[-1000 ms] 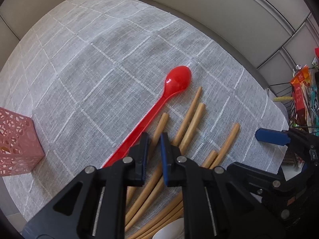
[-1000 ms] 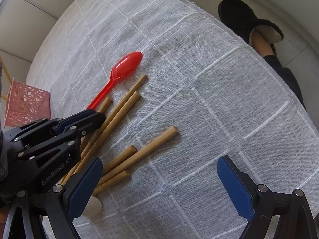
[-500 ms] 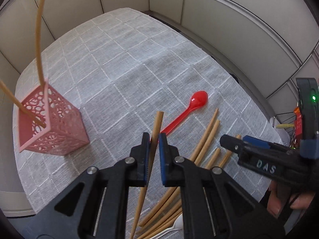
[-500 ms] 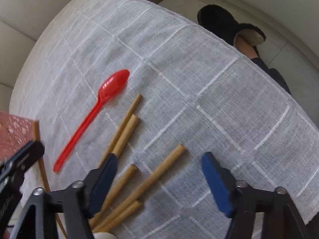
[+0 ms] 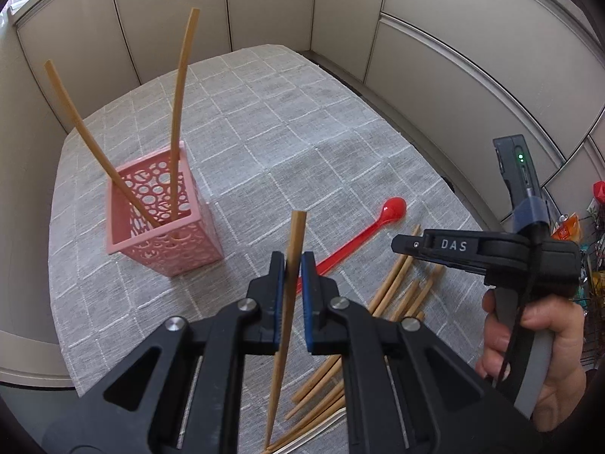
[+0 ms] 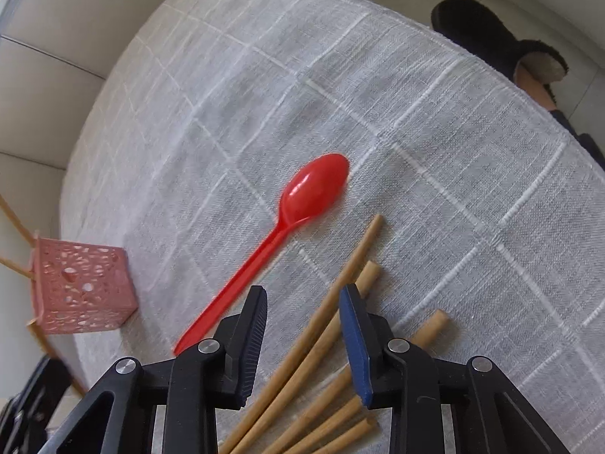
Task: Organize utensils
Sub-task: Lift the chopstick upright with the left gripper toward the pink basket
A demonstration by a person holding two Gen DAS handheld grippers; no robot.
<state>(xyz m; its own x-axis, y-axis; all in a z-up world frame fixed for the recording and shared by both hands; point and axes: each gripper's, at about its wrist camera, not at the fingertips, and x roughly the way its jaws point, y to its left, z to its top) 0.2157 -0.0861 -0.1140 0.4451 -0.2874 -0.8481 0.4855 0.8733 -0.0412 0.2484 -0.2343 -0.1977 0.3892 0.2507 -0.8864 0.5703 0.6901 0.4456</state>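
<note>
Left gripper (image 5: 291, 265) pinched one chopstick (image 5: 293, 249) upright, near the pink holder (image 5: 162, 242). Right gripper (image 6: 302, 317) hovered spread over loose chopsticks (image 6: 325, 344) w/ red spoon (image 6: 298, 204) beside. Thin grip: stick could pivot & miss the holder's opening.

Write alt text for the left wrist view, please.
The left gripper holds one wooden chopstick upright, near a pink holder containing two more. A red spoon and loose chopsticks lie on the grey cloth.
</note>
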